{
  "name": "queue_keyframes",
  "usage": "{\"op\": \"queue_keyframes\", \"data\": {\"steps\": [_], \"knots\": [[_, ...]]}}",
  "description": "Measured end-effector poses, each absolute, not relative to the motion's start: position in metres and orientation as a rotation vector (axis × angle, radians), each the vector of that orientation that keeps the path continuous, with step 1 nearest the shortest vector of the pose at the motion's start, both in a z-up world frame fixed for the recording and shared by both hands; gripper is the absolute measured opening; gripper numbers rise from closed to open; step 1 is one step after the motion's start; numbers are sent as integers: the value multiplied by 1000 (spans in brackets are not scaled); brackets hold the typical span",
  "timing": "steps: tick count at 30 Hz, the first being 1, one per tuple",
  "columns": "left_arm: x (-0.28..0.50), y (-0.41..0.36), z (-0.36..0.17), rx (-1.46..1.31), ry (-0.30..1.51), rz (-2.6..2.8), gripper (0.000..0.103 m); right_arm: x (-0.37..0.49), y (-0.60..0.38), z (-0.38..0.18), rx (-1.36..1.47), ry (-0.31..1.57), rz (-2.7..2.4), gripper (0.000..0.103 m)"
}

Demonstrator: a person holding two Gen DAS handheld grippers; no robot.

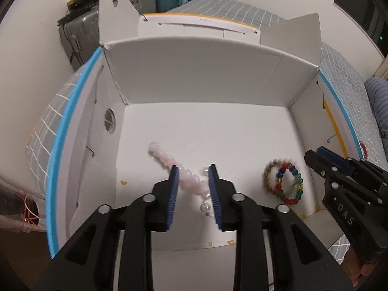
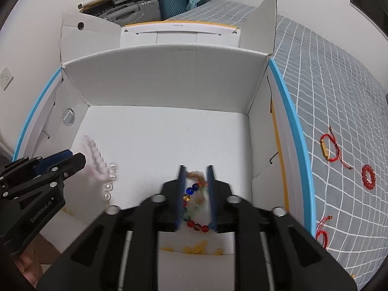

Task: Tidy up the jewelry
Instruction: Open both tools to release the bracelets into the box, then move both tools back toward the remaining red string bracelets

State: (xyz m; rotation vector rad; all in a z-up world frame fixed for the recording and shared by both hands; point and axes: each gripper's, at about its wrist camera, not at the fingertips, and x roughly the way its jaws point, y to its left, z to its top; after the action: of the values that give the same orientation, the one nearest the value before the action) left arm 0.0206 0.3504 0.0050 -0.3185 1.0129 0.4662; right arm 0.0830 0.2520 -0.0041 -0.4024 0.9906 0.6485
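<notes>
A: Where is the jewelry?

B: Most of it lies on the floor of the white cardboard box (image 1: 194, 77). A pink bead bracelet (image 1: 169, 161) stretches across the left half, with a pearl strand (image 1: 205, 206) at its near end. A multicolored bead bracelet (image 1: 289, 184) rests near the right wall, touching a tan bead bracelet (image 1: 270, 173).

A: And the claws?

B: The left claw (image 1: 194, 172) is open above the pink bracelet, its blue pads on either side of the beads, gripping nothing. The right claw (image 2: 196, 172) is also open, with the multicolored bracelet between its pads; I cannot tell whether they touch it.

A: Anything outside the box?

B: Yes, on the gray checked bedspread (image 2: 339, 84) to the right: a red cord bracelet with a gold bar (image 2: 326, 148), a red bead ring (image 2: 368, 177) and another red cord piece (image 2: 322, 232) near the box's blue edge.
</notes>
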Motion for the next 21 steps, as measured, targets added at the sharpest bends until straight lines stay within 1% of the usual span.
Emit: {"op": "queue_keyframes", "data": {"steps": [1, 2, 3, 4, 5, 7, 9, 12, 15, 21], "knots": [[19, 350, 9, -317, 1002, 469, 34, 81, 251, 0, -399, 976, 652, 41], [18, 349, 13, -318, 993, 469, 41, 79, 248, 5, -395, 958, 656, 46], [16, 348, 17, -318, 980, 472, 55, 78, 246, 10, -392, 941, 655, 55], [13, 346, 24, -315, 957, 482, 61, 76, 243, 16, -390, 921, 650, 65], [11, 343, 30, -309, 936, 486, 69, 74, 237, 24, -387, 892, 646, 68], [8, 336, 41, -295, 909, 488, 75, 73, 227, 35, -385, 853, 635, 76], [4, 328, 50, -289, 876, 490, 87, 76, 210, 46, -362, 829, 615, 82], [2, 312, 62, -261, 832, 481, 92, 79, 183, 60, -342, 791, 590, 91], [5, 291, 71, -233, 789, 474, 97, 77, 154, 71, -356, 732, 536, 92], [27, 230, 74, -202, 763, 361, 97, 90, 77, 73, -326, 732, 425, 92]]}}
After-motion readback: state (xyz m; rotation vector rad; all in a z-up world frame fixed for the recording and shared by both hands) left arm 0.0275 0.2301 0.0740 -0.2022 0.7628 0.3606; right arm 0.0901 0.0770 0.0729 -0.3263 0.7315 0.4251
